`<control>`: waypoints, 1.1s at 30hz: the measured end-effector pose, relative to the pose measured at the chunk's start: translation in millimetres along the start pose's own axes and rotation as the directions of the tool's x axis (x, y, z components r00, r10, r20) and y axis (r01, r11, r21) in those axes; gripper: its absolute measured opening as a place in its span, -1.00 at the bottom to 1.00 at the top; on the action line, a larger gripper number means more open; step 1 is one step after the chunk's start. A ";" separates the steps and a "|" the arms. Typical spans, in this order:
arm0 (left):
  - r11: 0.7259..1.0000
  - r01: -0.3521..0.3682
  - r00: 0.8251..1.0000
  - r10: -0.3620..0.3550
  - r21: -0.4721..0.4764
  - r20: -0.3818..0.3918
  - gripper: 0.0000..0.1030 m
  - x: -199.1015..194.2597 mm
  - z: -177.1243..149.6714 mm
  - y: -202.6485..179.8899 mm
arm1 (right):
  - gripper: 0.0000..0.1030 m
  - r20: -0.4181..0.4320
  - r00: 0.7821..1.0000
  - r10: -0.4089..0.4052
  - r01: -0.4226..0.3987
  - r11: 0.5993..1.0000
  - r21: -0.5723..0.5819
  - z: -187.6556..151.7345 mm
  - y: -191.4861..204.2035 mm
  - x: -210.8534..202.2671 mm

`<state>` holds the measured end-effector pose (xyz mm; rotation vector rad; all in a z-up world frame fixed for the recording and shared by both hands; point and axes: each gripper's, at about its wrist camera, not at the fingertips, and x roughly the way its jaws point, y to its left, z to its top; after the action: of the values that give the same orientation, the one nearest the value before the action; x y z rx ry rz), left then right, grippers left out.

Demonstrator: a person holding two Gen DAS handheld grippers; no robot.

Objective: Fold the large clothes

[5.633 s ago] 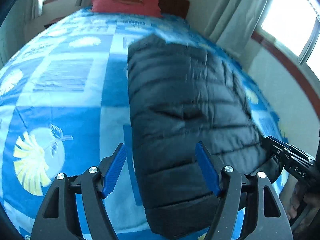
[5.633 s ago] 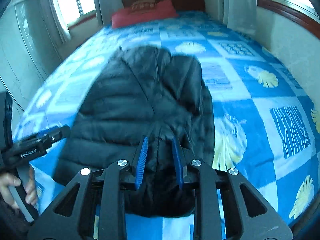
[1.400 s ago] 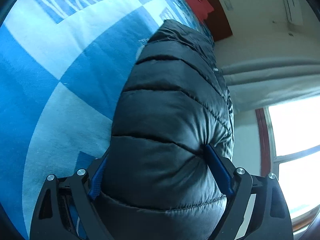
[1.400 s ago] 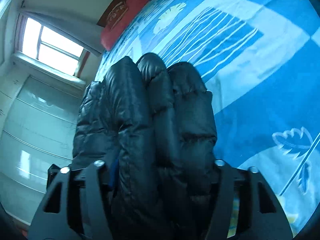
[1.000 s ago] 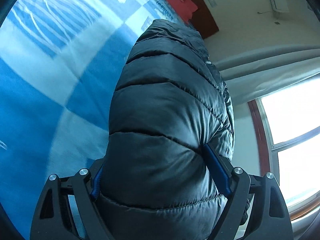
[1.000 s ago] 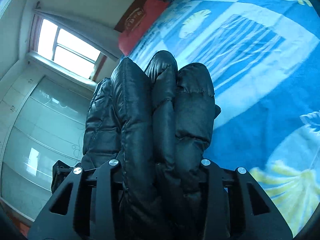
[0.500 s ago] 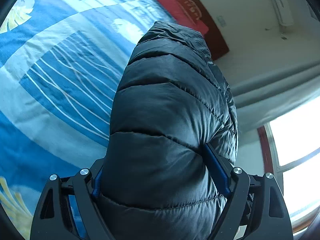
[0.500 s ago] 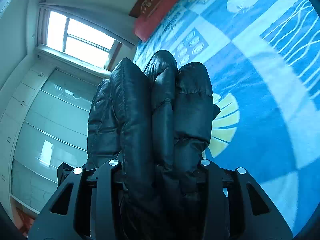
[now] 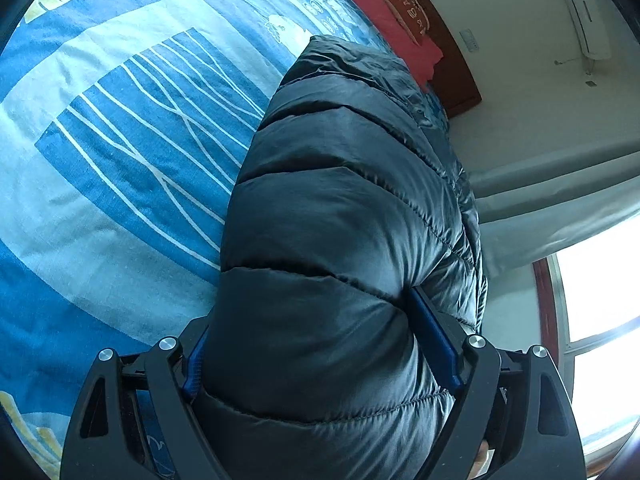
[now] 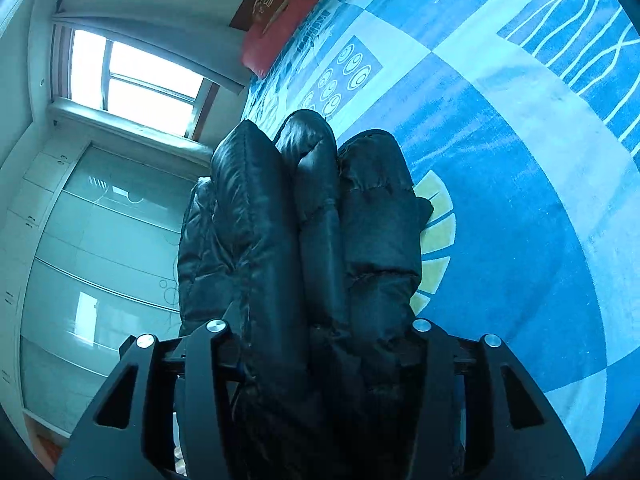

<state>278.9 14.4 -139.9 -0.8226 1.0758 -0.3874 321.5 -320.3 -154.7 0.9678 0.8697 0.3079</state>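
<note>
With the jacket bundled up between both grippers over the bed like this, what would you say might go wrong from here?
1. The right gripper is opening with thick folds of the black jacket between its fingers, so that side may slump and the layers spring apart.
2. The left gripper is clamped wide on a puffy, slick bundle, which could slip out.
3. If set down unevenly on the bedspread, the fold may land crooked.

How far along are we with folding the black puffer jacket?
Done: the jacket is bunched into several stacked layers. In hand: the left gripper clamps a thick puffy fold, and the right gripper has the layers between its jaws, which are opening. Left: the bundle is not yet lying flat on the blue bed cover with both grippers off.
</note>
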 end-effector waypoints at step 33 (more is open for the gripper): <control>0.999 -0.007 1.000 0.006 -0.043 -0.014 0.65 -10.8 37.5 25.9 | 0.51 -0.029 0.999 -0.024 0.025 0.999 0.044 14.7 -12.4 -3.1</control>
<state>304.7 53.2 -144.2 -0.8551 1.1027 -0.3663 329.0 -337.6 -159.3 0.9948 0.9172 0.2836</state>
